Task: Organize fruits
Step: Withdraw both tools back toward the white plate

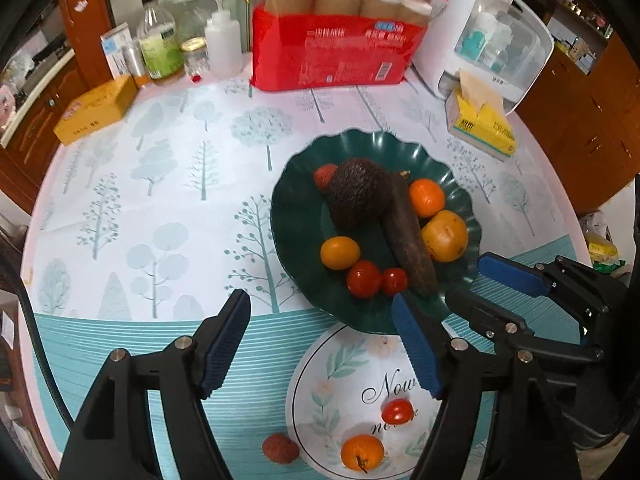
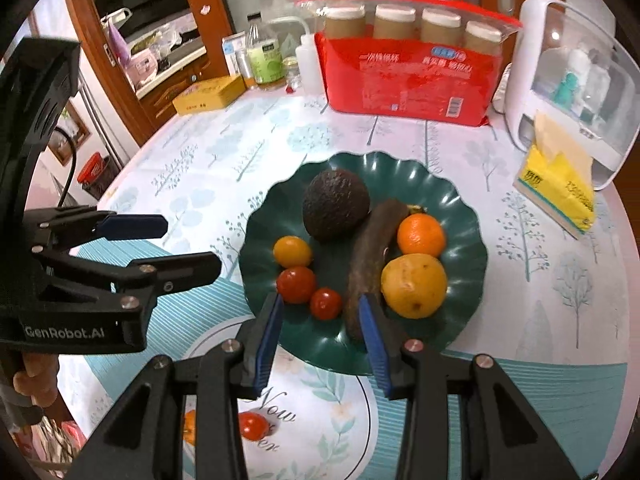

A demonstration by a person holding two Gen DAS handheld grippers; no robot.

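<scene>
Plate: the dark green scalloped plate (image 1: 298, 216) sat toward the near middle of the desk (image 1: 160, 184), its near rim overlapping a round printed panel on the cloth.
Fruit on plate: an avocado (image 1: 358, 192), a long brown fruit (image 1: 408, 240), an orange (image 1: 427, 197), a yellow-orange fruit (image 1: 445, 235), a small yellow one (image 1: 339, 253), two red tomatoes (image 1: 363, 279) and a lychee (image 1: 325, 176) lay close together, several touching.
Fruit off plate: a loose tomato (image 1: 397, 411), a small orange (image 1: 362, 452) and a second lychee (image 1: 280, 448) lay on the cloth near the desk's front edge, apart from one another.
Left hand-held gripper: the left hand-held gripper (image 1: 320, 344) stood moderately wide and empty, above the bare cloth just beside the plate's near rim.
Right hand-held gripper: the right hand-held gripper (image 2: 322, 344) stood narrower, also empty, over the plate's near rim, with the smaller tomato and the brown fruit's end seen past its pads.
Open room: the left half of the desk was bare cloth out to its curved edge.
Far edge: a red pack of cups (image 1: 340, 36), bottles (image 1: 160, 44), a yellow box (image 1: 96, 108), a white dispenser (image 1: 492, 36) and a tissue pack (image 1: 480, 124) lined the back, well apart from the plate.
</scene>
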